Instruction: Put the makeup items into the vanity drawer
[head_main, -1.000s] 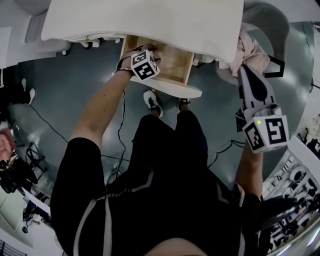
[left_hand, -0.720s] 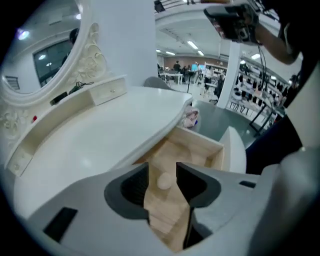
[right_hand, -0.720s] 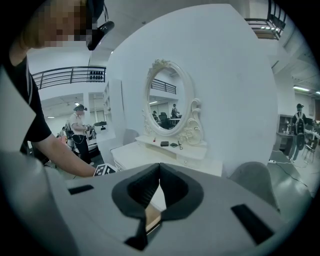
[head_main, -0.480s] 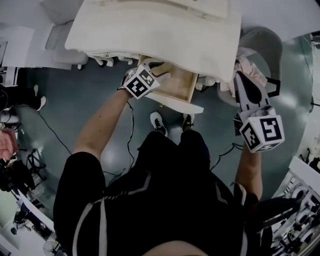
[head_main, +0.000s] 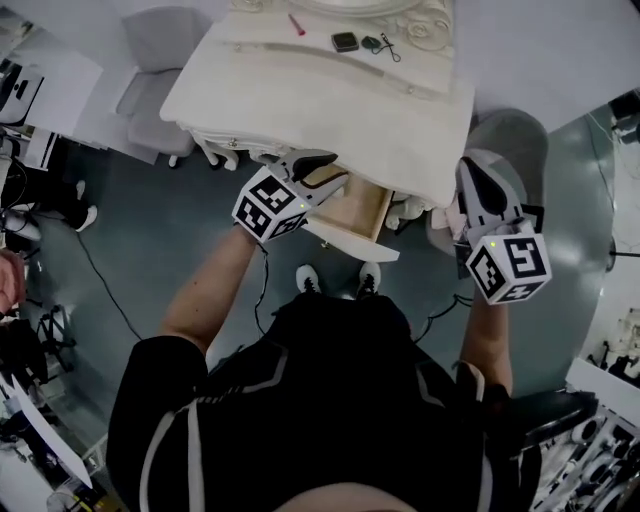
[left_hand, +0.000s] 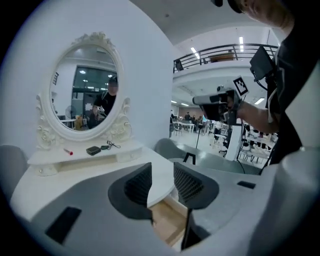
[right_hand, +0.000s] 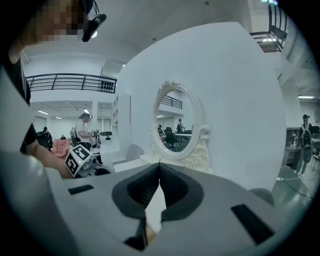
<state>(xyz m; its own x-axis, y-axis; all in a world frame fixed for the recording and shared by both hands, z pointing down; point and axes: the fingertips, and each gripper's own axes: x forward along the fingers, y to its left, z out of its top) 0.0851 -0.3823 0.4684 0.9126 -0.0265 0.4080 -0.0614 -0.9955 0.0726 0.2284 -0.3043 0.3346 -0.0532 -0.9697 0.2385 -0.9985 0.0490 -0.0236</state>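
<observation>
The makeup items lie on the back shelf of the white vanity (head_main: 400, 120): a red lipstick (head_main: 296, 24) (left_hand: 68, 151), a black compact (head_main: 345, 42) (left_hand: 93, 150) and a dark eyelash curler (head_main: 382, 44) (left_hand: 111, 146). The wooden drawer (head_main: 352, 216) (left_hand: 167, 220) stands pulled out under the tabletop. My left gripper (head_main: 322, 168) (left_hand: 162, 172) hovers above the drawer at the table's front edge. Its jaws have just been closing a little, are still open, and hold nothing. My right gripper (head_main: 478, 180) (right_hand: 159, 166) is off the table's right end, fingertips together, empty.
An oval mirror (left_hand: 85, 92) in an ornate white frame stands behind the shelf. A grey chair (head_main: 510, 135) with pink cloth is at the vanity's right end, and another grey seat (head_main: 165, 45) is at its left. Cables lie on the floor (head_main: 110, 270).
My left gripper has risen out of the drawer to tabletop height. The right gripper has also risen. The head view has tilted up, bringing the makeup items into sight.
</observation>
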